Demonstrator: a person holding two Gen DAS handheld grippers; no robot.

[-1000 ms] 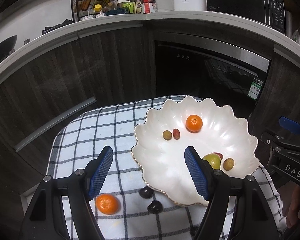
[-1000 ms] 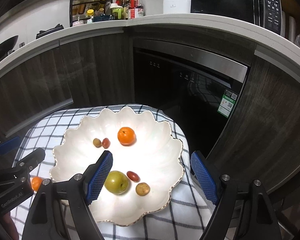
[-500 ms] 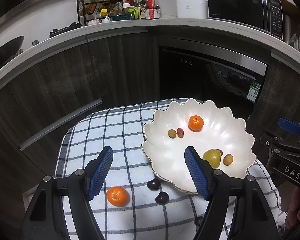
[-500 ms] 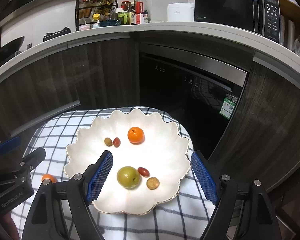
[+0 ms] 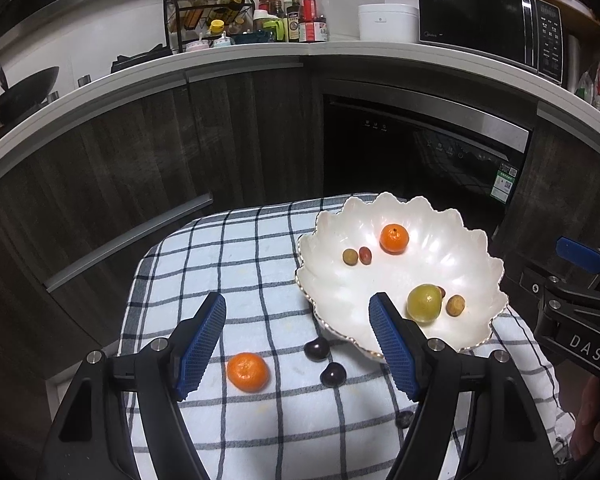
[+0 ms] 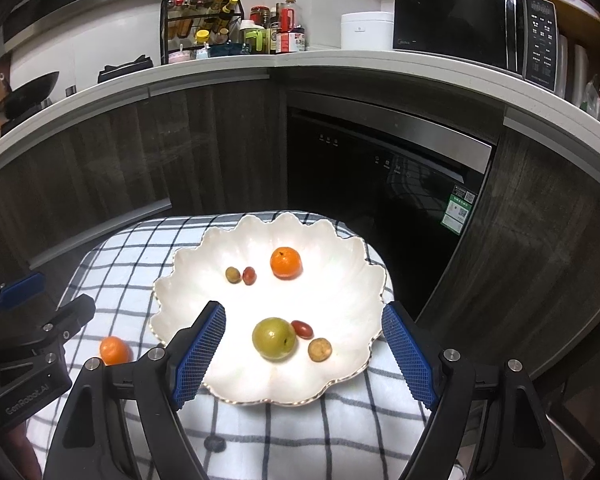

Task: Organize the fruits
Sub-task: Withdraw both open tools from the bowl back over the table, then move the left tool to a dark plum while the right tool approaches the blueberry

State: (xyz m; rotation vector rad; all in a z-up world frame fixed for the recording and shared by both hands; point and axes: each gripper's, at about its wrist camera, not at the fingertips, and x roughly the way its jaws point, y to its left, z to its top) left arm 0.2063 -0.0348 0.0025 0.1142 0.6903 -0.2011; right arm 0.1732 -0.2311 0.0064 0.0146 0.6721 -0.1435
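Left wrist view
Left gripper: the left gripper point(image 5: 296, 340) is spread wide with nothing between its blue pads, hanging over the checked cloth point(image 5: 236, 264).
Loose fruit: a mandarin point(image 5: 247, 372) lies on the cloth just inside the left pad; two dark plums point(image 5: 317, 349) point(image 5: 332, 373) lie close together near the dish's front edge, and another small dark fruit point(image 5: 404, 419) is half hidden behind the right finger.
Dish: a white scalloped dish point(image 5: 476, 280) sits on the right part of the cloth, holding an orange point(image 5: 394, 238), two small fruits side by side, a green fruit point(image 5: 424, 303) and a small brown one.
In the way: the right pad covers part of the dish's near rim.
Side: the right gripper's black frame point(image 5: 576, 320) shows at the right edge.

Right wrist view
Right gripper: the right gripper point(image 6: 304, 352) is spread wide and empty, poised over the near half of the dish point(image 6: 340, 384).
Fruit in dish: the green fruit point(image 6: 273, 338) lies between the pads, a small red one touching it; the orange point(image 6: 285, 263) sits farther back.
Outside the dish: the mandarin point(image 6: 115, 351) lies on the cloth point(image 6: 340, 432), next to the left gripper's frame.
Around: dark cupboards, a black oven front point(image 6: 380, 168) and a surface point(image 6: 340, 60) with bottles and a microwave point(image 6: 476, 26) behind.
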